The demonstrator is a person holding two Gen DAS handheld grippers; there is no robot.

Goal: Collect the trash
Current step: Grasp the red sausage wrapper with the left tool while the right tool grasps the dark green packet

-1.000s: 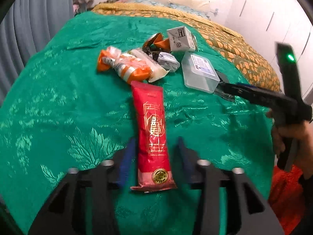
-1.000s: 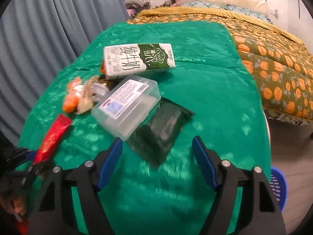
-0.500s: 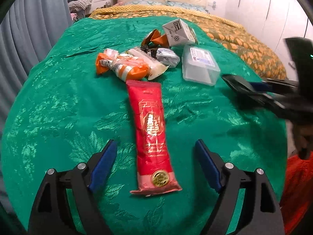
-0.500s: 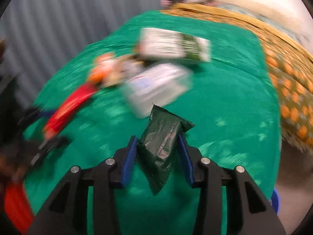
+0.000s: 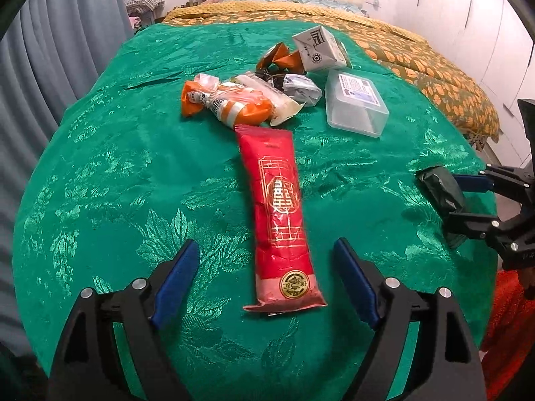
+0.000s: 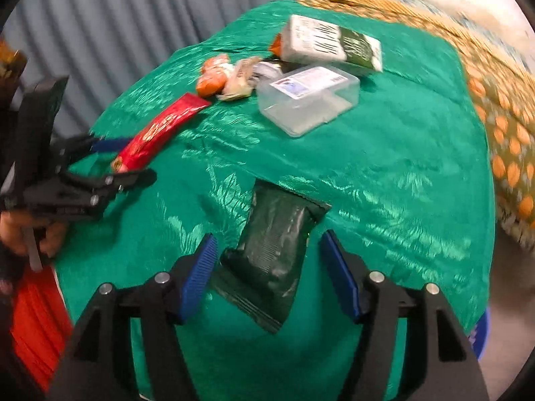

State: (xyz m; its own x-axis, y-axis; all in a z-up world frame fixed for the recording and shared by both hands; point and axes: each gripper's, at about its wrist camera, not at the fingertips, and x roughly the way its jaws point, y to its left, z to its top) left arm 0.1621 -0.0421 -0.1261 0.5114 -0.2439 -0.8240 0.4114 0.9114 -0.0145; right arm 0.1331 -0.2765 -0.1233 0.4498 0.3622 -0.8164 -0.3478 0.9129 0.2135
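The dark green wrapper [image 6: 276,255] lies on the green cloth [image 6: 384,173] near its edge, between the spread blue pads [image 6: 199,275] of the right gripper [image 6: 271,274], touching neither; these tongs are released. The long red packet [image 5: 279,214] lies lengthwise in front of the left gripper [image 5: 267,279], whose jaws also stand wide apart, on either side of the packet's near end without touching it.

The left wrist view shows the right gripper [image 5: 468,200] from the side at the cloth's right edge, with the green wrapper [image 5: 441,190] between its fingers; the right wrist view shows the left gripper [image 6: 110,163] and the hand [image 6: 23,234] holding it, details its own camera cannot give. Only the right wrist view shows the milk carton's [image 6: 331,45] printed long face.

Beyond the red packet sit an orange wrapper bundle [image 5: 227,103], a silver scrap [image 5: 301,88] and a clear plastic box [image 5: 354,105], none blocking either gripper.

Half a second ago the right gripper was clamped on the green wrapper; it has since let go. The left gripper, open then too, is little changed.
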